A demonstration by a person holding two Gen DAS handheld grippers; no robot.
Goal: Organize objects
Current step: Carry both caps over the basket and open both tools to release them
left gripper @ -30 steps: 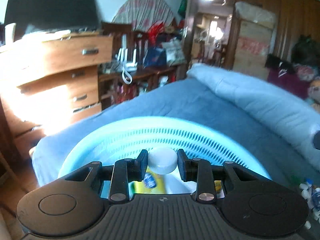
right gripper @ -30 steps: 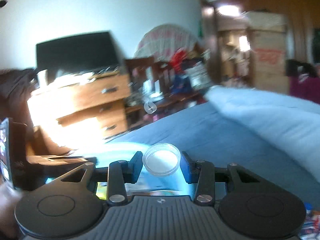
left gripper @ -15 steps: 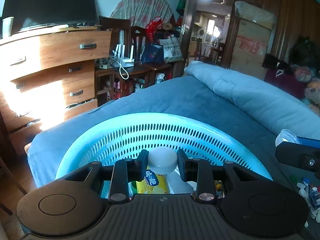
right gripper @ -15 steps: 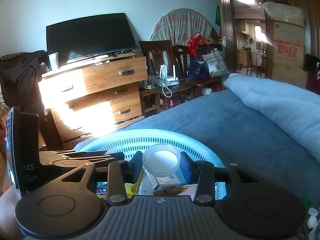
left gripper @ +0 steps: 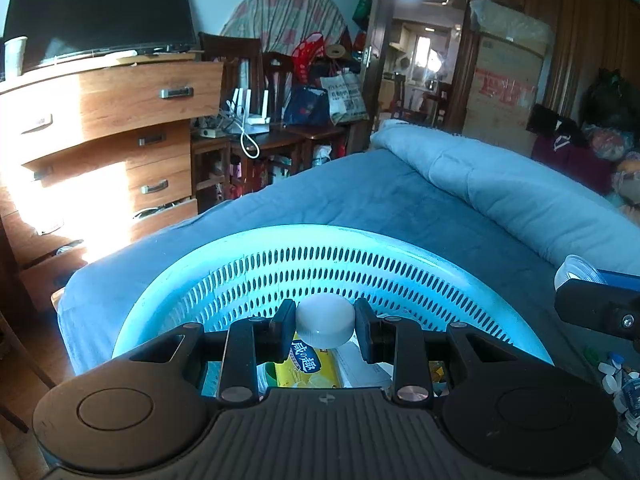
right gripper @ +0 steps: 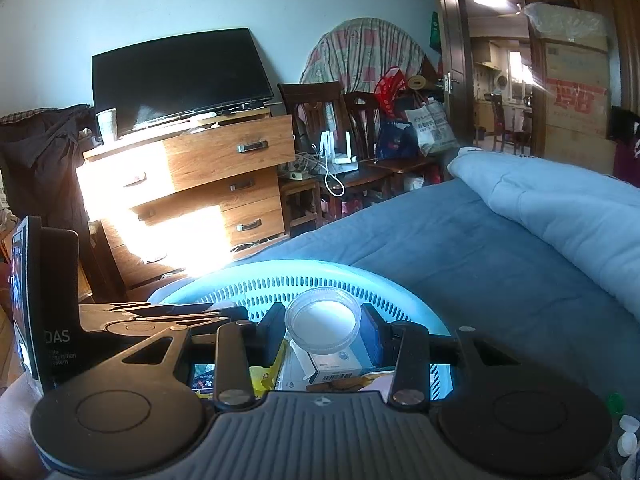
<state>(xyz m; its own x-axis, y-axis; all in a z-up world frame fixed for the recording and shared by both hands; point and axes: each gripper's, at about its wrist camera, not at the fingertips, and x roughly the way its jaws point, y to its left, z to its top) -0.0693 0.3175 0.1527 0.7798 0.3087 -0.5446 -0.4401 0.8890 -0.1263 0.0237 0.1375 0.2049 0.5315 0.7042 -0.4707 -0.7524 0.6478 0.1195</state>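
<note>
My left gripper (left gripper: 325, 326) is shut on a white bottle cap (left gripper: 325, 325), held over a round light-blue perforated basket (left gripper: 360, 264) on the bed. Under it lie a yellow snack packet (left gripper: 306, 368) and white paper. My right gripper (right gripper: 322, 326) is shut on a clear plastic lid (right gripper: 322, 320), also above the basket (right gripper: 320, 280). A small white box (right gripper: 340, 364) and a yellow packet (right gripper: 262, 374) lie inside below it. The left gripper (right gripper: 168, 314) shows at the left of the right wrist view. The right gripper's tip with the lid (left gripper: 578, 276) shows at the right edge of the left wrist view.
The basket rests on a blue bed cover (left gripper: 380, 200) with a folded pale-blue quilt (left gripper: 520, 196) at the right. Loose white caps (left gripper: 616, 380) lie at the lower right. A wooden dresser (left gripper: 120, 152) with a television (left gripper: 100, 12) stands beyond the bed.
The right gripper has moved left with the clear lid and now hangs over the basket beside the left gripper. The left gripper has stayed in place with the white cap.
</note>
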